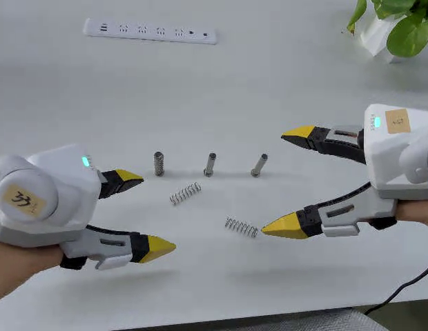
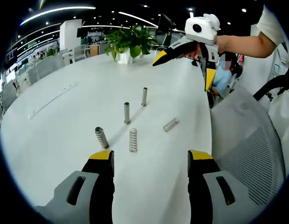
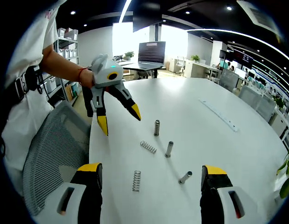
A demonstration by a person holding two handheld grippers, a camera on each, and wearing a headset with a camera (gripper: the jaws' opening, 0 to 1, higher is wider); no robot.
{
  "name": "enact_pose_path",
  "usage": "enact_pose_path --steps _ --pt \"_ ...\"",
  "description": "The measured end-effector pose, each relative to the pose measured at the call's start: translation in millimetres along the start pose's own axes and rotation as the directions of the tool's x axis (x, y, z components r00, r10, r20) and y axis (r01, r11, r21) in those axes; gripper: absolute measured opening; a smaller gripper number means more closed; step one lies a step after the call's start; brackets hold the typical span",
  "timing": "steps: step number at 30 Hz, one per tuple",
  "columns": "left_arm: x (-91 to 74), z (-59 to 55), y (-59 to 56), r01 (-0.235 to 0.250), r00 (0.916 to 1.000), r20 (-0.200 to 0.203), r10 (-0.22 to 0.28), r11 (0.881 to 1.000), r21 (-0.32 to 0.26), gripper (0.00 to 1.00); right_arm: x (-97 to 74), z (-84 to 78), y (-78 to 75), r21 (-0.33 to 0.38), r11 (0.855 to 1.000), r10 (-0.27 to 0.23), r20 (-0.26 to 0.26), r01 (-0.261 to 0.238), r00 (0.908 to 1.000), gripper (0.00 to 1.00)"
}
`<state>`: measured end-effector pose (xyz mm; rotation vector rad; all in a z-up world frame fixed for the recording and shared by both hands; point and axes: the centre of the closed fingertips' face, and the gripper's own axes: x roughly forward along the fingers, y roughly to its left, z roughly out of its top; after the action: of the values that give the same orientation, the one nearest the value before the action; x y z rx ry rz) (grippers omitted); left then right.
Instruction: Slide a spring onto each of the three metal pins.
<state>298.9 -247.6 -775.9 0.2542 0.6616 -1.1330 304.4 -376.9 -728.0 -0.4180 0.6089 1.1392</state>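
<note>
Three short metal pins stand in a row on the white table (image 1: 221, 89). The left pin (image 1: 159, 163) wears a spring; the middle pin (image 1: 210, 165) and the right pin (image 1: 259, 165) are bare. One loose spring (image 1: 185, 194) lies just in front of the row, and another (image 1: 241, 227) lies nearer me. My left gripper (image 1: 148, 212) is open and empty, left of the springs. My right gripper (image 1: 281, 181) is open wide and empty, with its lower fingertip next to the nearer spring. The left gripper view shows the sprung pin (image 2: 101, 137) closest.
A white power strip (image 1: 150, 31) lies at the far side of the table. A potted plant (image 1: 400, 24) stands at the far right corner. A black cable (image 1: 407, 289) hangs off the near edge at right. A mesh chair (image 2: 247, 154) stands beside the table.
</note>
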Motion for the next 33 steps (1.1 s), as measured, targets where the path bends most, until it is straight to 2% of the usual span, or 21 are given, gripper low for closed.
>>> enact_pose_path --steps 7,9,11,13,18,21,22,27,28,30,32,33 --pt "13.3 -6.9 10.1 -0.062 0.9957 -0.069 0.061 0.998 -0.014 0.45 -12.7 -22.2 -1.2 0.058 0.998 -0.040 0.012 0.039 0.9991 0.85" --pt "17.5 -5.6 11.4 -0.068 0.9950 -0.075 0.066 0.998 -0.015 0.42 -15.9 -27.3 -1.4 0.074 0.996 -0.053 0.018 0.052 0.9984 0.85" --pt "20.9 -7.5 15.0 -0.083 0.9909 -0.107 0.082 0.997 -0.007 0.38 -18.7 -33.7 -1.3 0.086 0.995 -0.060 0.013 0.059 0.9981 0.84" --pt "26.0 -7.0 16.0 -0.084 0.9895 -0.119 0.083 0.996 -0.006 0.33 -21.7 -37.8 -2.0 0.103 0.992 -0.070 0.021 0.067 0.9973 0.84" --pt "36.5 -11.4 22.4 -0.108 0.9810 -0.164 0.104 0.994 -0.016 0.28 -28.0 -45.4 -2.7 0.127 0.988 -0.087 0.026 0.083 0.9959 0.83" --pt "42.6 -11.6 22.7 -0.110 0.9794 -0.173 0.104 0.994 -0.021 0.24 -30.6 -49.9 -2.1 0.139 0.986 -0.093 0.026 0.089 0.9953 0.83" --pt "44.2 -14.1 23.3 -0.116 0.9751 -0.193 0.110 0.993 -0.017 0.23 -31.9 -51.3 -1.7 0.145 0.985 -0.096 0.029 0.091 0.9949 0.83" --pt "50.0 -16.8 29.7 -0.139 0.9673 -0.216 0.133 0.990 -0.013 0.21 -36.4 -55.4 -1.0 0.167 0.980 -0.113 0.036 0.105 0.9930 0.83" --pt "50.0 -19.4 31.8 -0.150 0.9611 -0.235 0.145 0.989 -0.006 0.19 -37.5 -56.5 -0.6 0.174 0.979 -0.116 0.037 0.108 0.9925 0.83" --pt "52.7 -20.0 31.8 -0.147 0.9608 -0.239 0.141 0.989 -0.010 0.17 -39.0 -58.1 0.2 0.179 0.977 -0.120 0.038 0.112 0.9920 0.83" --pt "54.1 -23.4 33.1 -0.153 0.9546 -0.259 0.147 0.988 -0.005 0.17 -40.1 -59.1 0.5 0.186 0.976 -0.124 0.039 0.115 0.9915 0.82" --pt "54.8 -23.2 33.0 -0.151 0.9550 -0.259 0.145 0.989 -0.001 0.16 -40.9 -59.8 0.7 0.189 0.975 -0.126 0.040 0.116 0.9912 0.82"
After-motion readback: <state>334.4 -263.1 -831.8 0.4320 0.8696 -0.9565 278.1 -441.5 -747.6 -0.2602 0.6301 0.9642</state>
